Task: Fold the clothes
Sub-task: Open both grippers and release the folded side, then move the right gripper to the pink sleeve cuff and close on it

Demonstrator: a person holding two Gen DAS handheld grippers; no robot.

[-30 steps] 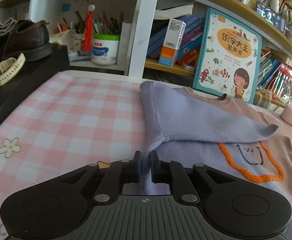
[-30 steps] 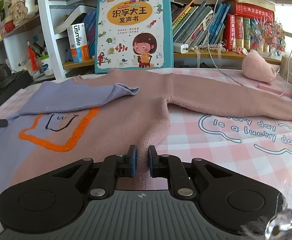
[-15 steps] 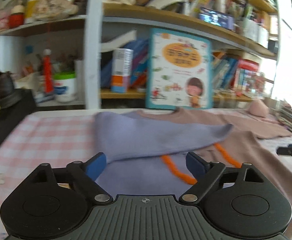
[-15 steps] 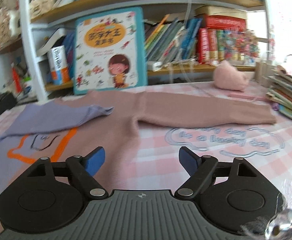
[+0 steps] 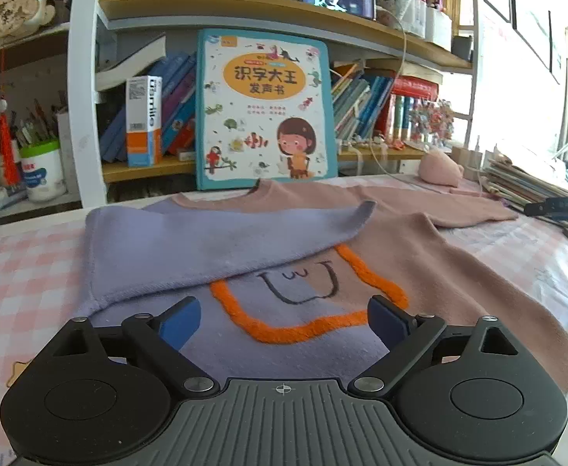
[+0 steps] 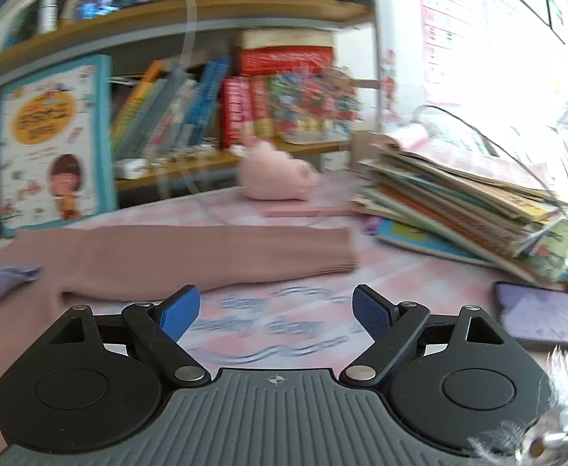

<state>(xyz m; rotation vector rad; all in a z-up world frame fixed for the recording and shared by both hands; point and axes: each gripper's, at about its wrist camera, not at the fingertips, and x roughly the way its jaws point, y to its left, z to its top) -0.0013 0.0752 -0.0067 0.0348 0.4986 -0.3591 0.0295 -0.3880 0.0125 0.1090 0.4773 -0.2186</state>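
Across the pink checked tablecloth [image 5: 23,272] we are seeing the sweater [image 5: 420,256] lying flat, half lilac and half dusty pink, with an orange outline and a dark stitched face on its front; its lilac sleeve [image 5: 222,240] is lying folded over the chest, the cuff reaching toward the pink side; its pink sleeve [image 6: 206,256] is stretching straight out to the side, the ribbed cuff resting on the cloth near a stack of books and magazines [image 6: 459,209]. We are holding the left gripper [image 5: 284,320] over the lower front of the sweater; its jaws are opening, the blue pads are standing wide apart, and only the flat knit is showing between them, gripped by neither. We are holding the right gripper [image 6: 276,312] over the printed lettering on the tablecloth, just short of the pink sleeve; its jaws are standing wide as well, with nothing between the pads; that view is blurring. Behind the sweater a children's picture book [image 5: 264,108] is standing upright against the shelf [image 5: 245,11]; a pink plush toy [image 6: 276,178] is lying beyond the pink sleeve; a dark phone [image 6: 548,318] is lying flat on the cloth at the right edge of the right wrist view, in front of the stack.
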